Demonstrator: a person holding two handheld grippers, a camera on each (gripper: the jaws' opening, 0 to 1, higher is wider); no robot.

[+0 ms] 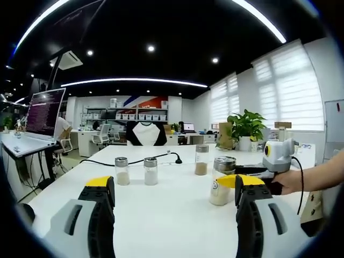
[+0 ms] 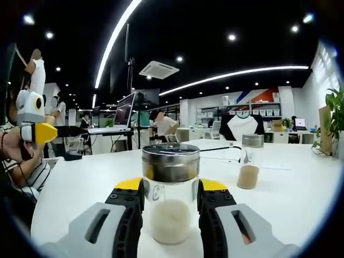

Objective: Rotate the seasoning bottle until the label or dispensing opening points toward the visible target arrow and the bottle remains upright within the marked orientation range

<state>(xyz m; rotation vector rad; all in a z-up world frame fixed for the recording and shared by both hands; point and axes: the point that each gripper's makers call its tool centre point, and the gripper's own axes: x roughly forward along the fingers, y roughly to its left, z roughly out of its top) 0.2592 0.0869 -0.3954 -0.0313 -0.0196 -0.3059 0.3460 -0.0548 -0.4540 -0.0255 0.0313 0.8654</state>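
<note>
The seasoning bottle (image 2: 170,193) is a clear glass jar with a metal lid and pale powder at its base. It stands upright on the white table (image 2: 290,199). My right gripper (image 2: 170,201) is shut on it, with a yellow-tipped jaw pressed to each side. In the left gripper view the same bottle (image 1: 222,183) stands right of centre, and the right gripper (image 1: 239,172) reaches it from the right in a person's hand (image 1: 309,180). My left gripper (image 1: 173,185) hovers open above the table (image 1: 172,226) with nothing between its jaws. The left gripper (image 2: 54,131) also appears raised at far left.
Two small shaker bottles (image 1: 122,171) (image 1: 151,170) and a taller one with brown powder (image 1: 201,159) stand across the table's middle. A black cable (image 1: 134,160) runs behind them. A potted plant (image 1: 246,128) sits at the back right. A second jar (image 2: 249,162) stands right of the held bottle.
</note>
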